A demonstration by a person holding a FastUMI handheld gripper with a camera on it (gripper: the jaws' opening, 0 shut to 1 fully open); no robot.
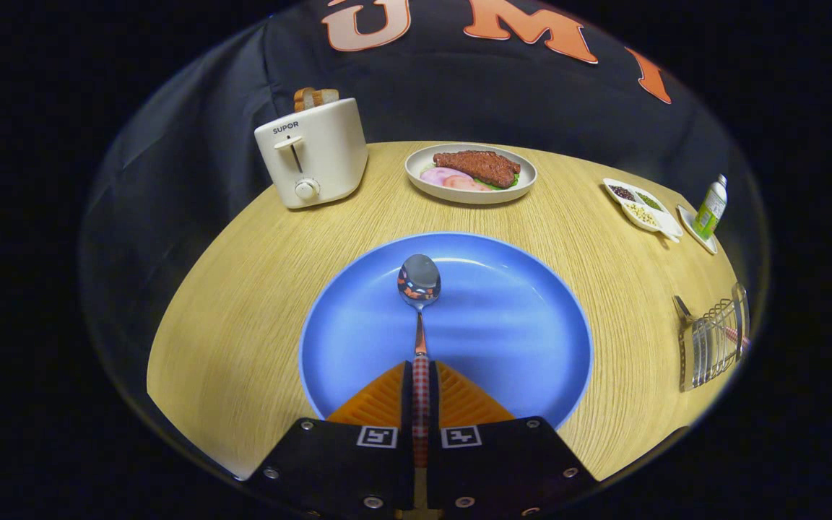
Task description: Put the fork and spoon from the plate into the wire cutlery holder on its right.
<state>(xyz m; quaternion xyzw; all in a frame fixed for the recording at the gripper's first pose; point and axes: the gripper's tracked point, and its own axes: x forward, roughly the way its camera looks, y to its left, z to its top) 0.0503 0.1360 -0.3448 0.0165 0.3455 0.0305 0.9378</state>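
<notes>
**Spoon clamped by its handle over the blue plate**

Nearest: the gripper (421, 383) had its two fingers closed tight on the checked handle of the spoon (419, 283). The handle ran straight back between the pads and out behind them. The bare metal neck and bowl projected forward, the bowl facing up over the middle of the blue plate (531, 347). Whether the bowl touched the plate or hung just clear could not be told.

Handling judgement: a stiff, light metal spoon. The polished neck and bowl would likely be slippery, so the patterned handle was the sensible place to hold, and the grip sat there. The long bowl end ahead of the fingers could pivot if the clamp loosened, and it would need tipping handle-up or bowl-down to pass between wires.

No fork lay on the plate. Off to the right of the fingers, well apart from the plate, stood the wire cutlery holder (712, 343) on the wooden table (243, 303), with a checked handle that looked like the fork's poking out of it.

Beyond the plate: a white toaster (313, 150) with bread in it to the left, a dish of steak and ham (471, 172) straight ahead, and a divided condiment dish (643, 207) and a small green bottle (711, 206) far right.
</notes>
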